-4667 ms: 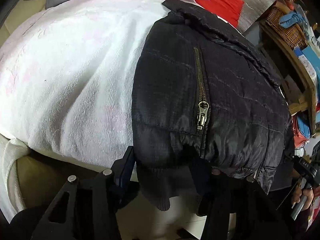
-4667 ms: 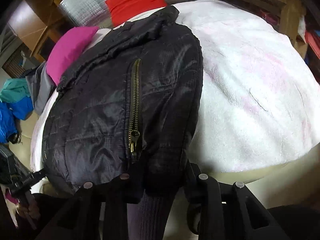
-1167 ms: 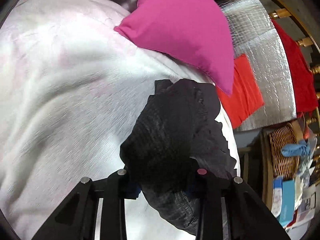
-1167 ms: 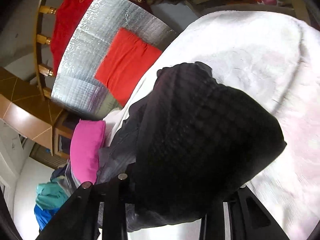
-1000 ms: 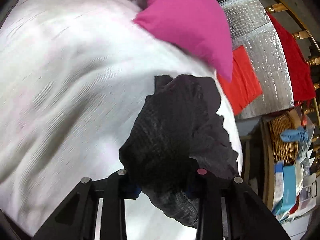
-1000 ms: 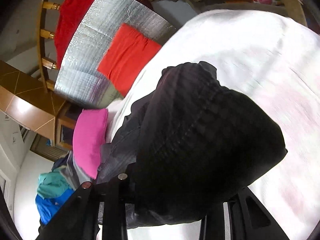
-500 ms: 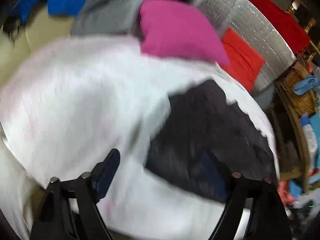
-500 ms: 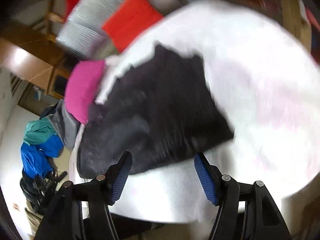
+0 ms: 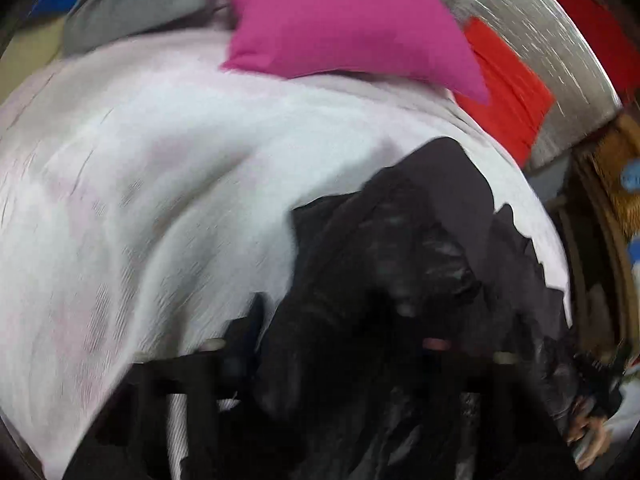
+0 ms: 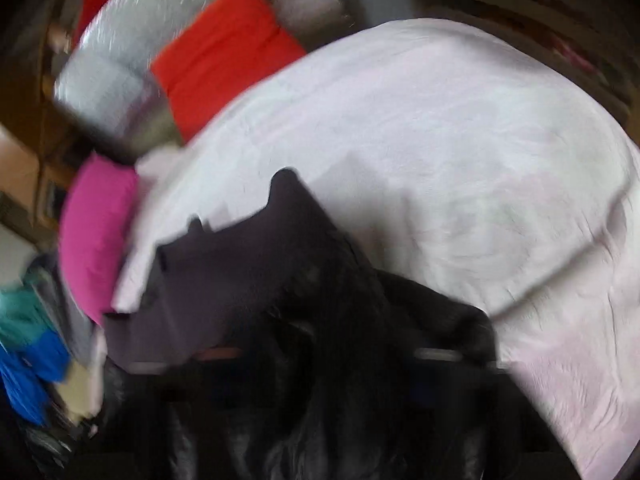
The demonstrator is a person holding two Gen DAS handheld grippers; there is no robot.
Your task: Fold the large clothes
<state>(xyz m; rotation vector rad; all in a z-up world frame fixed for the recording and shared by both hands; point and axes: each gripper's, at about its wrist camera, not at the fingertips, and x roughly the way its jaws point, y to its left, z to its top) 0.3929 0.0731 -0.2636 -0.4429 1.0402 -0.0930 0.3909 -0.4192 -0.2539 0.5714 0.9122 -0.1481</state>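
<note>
White terry blanket (image 9: 168,184) covers the bed, with a magenta cushion (image 9: 344,20) at its far edge, a red cloth (image 9: 508,84) on silver padding (image 9: 532,24) behind it, and a grey garment (image 9: 136,4) at the far left corner. On the blanket's near edge lies the black quilted jacket (image 9: 400,248) (both views are badly blurred). Left gripper (image 9: 328,360) is closing with jacket fabric bunched between its fingers. Right gripper (image 10: 324,356) is clenched on the jacket (image 10: 256,264), its fingertips buried in dark fabric.
</note>
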